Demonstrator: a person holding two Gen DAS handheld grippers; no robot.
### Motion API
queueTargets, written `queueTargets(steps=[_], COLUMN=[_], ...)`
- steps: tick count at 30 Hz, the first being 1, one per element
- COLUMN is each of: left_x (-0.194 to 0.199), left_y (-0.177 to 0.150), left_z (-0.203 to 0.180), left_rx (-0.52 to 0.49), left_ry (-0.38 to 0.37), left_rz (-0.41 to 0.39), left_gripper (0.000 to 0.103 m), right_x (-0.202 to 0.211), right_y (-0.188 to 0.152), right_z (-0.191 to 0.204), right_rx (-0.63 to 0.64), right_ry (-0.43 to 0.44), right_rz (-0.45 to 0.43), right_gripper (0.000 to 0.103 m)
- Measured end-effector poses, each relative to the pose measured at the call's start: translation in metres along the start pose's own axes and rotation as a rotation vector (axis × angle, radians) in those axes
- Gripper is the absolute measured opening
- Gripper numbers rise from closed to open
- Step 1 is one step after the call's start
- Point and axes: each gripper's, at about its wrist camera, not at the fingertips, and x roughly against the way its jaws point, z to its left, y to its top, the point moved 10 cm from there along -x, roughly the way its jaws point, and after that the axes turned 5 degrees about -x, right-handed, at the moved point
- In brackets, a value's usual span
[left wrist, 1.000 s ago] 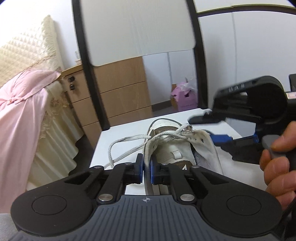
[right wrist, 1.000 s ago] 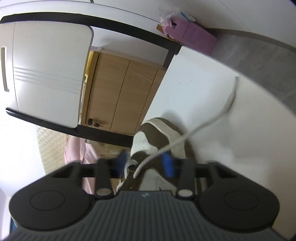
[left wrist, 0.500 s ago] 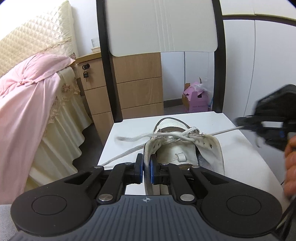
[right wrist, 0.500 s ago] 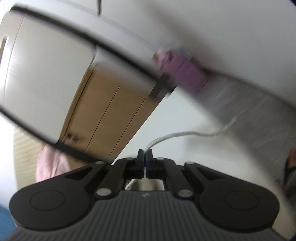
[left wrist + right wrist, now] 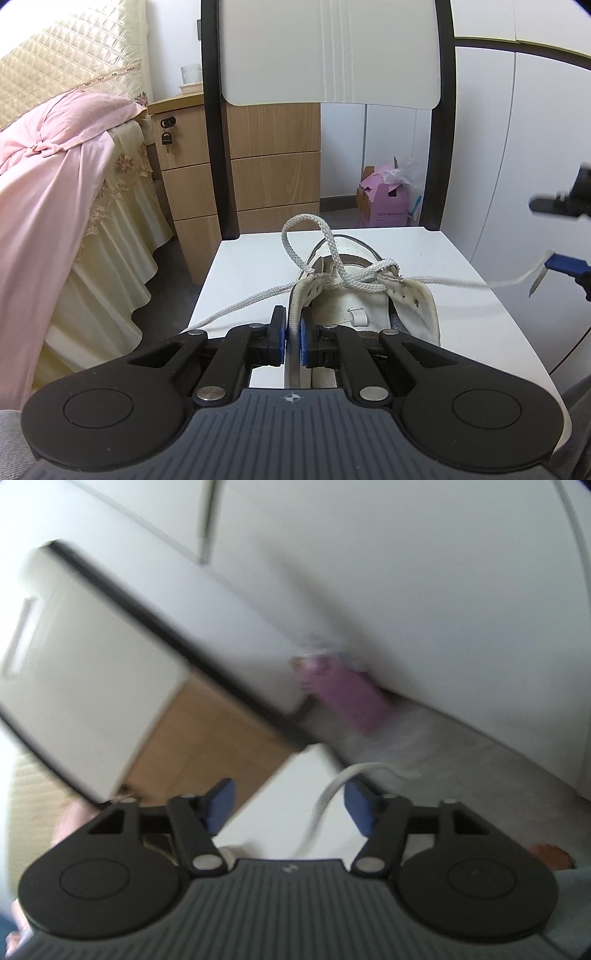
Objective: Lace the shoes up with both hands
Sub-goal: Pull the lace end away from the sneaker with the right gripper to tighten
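A white chair (image 5: 458, 266) carried the work, its seat holding a white shoe (image 5: 373, 306) that lay lengthwise, toe toward the chair back and heel opening toward the cameras. Behind it stood a wooden drawer unit (image 5: 273, 155), a bed (image 5: 55, 206) draped in pink cloth, and a pink box (image 5: 384, 203) on the floor.

The shoe sat directly ahead of the left hand-held gripper (image 5: 293, 332), which was much the nearer of the two; its blue pads (image 5: 281, 334) were pressed together on the upright edge of the shoe's collar, pinning the shoe in place. A white lace (image 5: 325, 254) crossed at the top eyelets and rose in a loose loop above the tongue, one strand trailing off the seat's left side, the other running out to the right.

That right strand ended at the right hand-held gripper (image 5: 290, 805), held off the seat's right edge. Its jaws were opening, spread wide, and the lace passed between them close to one pad without being pinched. In the left wrist view the lace tip hung just beside the blue pad.
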Motion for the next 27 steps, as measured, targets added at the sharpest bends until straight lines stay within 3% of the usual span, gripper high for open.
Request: queueTargets(steps=[2, 6, 8, 10, 13, 21, 23, 27], left_x=[0.001, -0.001, -0.001, -0.001, -0.001, -0.006, -0.007, -0.008], left_y=[-0.001, 0.001, 0.000, 0.001, 0.001, 0.002, 0.002, 0.000], left_z=[-0.001, 0.000, 0.001, 0.002, 0.003, 0.008, 0.007, 0.007], left_rx=[-0.009, -0.009, -0.006, -0.004, -0.004, 0.037, 0.031, 0.037], left_ry=[0.002, -0.001, -0.004, -0.009, -0.019, -0.047, -0.048, -0.053], left_rz=[-0.003, -0.004, -0.004, -0.004, -0.003, 0.012, 0.015, 0.027], left_gripper=[0.009, 0.010, 0.010, 0.010, 0.010, 0.010, 0.010, 0.010], right_x=[0.001, -0.007, -0.014, -0.016, -0.008, 0.014, 0.020, 0.034], right_y=[-0.012, -0.055, -0.081, -0.096, -0.085, 0.008, 0.024, 0.057], right_z=[0.012, 0.032, 0.037, 0.038, 0.038, 0.029, 0.026, 0.017], right_rx=[0.006, -0.084, -0.130, -0.158, -0.079, 0.140, 0.162, 0.163], right_ry=[0.039, 0.146, 0.157, 0.142, 0.063, -0.079, -0.100, -0.142], right_rz=[0.034, 0.193, 0.281, 0.315, 0.211, -0.193, -0.245, -0.308], right_gripper=[0.077, 0.077, 0.077, 0.076, 0.076, 0.080, 0.085, 0.085])
